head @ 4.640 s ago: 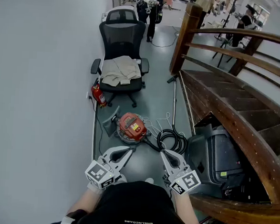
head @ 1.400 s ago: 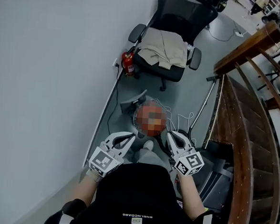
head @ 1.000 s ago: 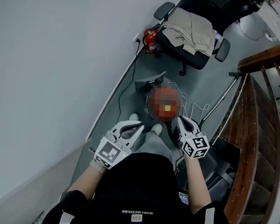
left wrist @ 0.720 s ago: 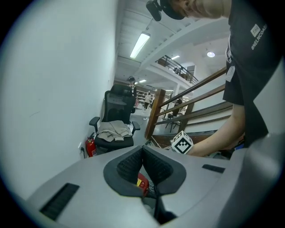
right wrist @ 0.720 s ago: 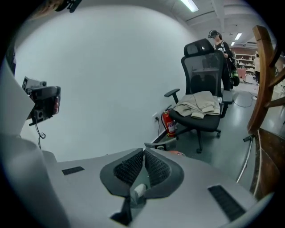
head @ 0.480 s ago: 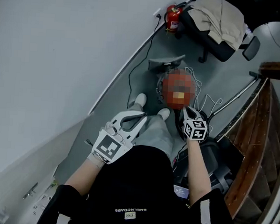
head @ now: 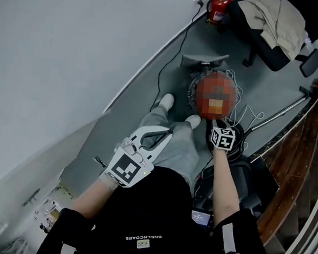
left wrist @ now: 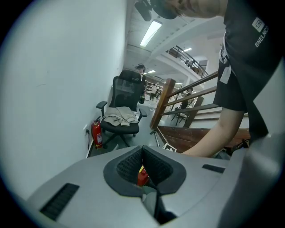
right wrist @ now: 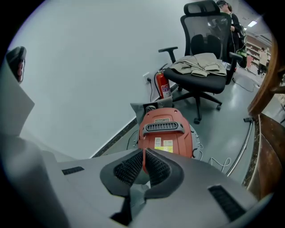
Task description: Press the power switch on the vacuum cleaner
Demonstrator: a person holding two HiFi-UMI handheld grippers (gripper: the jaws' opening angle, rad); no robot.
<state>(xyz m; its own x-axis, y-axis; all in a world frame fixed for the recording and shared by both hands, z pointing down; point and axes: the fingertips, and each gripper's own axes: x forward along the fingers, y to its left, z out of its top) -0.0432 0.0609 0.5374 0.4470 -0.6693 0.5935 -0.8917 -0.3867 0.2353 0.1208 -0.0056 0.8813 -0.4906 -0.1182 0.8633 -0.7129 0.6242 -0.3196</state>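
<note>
The right gripper (right wrist: 143,155), jaws pressed together, is hovering just short of the vacuum cleaner (right wrist: 165,129) straight ahead; the left gripper (left wrist: 142,156), likewise closed, is hanging farther off

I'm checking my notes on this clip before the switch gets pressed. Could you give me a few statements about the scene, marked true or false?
1. The right gripper has its jaws together, with nothing between them. True.
2. The vacuum cleaner is blue. False: it is red.
3. A fire extinguisher stands by the wall beside the chair. True.
4. The chair's seat is bare. False: a beige cloth lies on it.
5. The left gripper is the one nearer the vacuum cleaner. False: the right gripper is.
</note>
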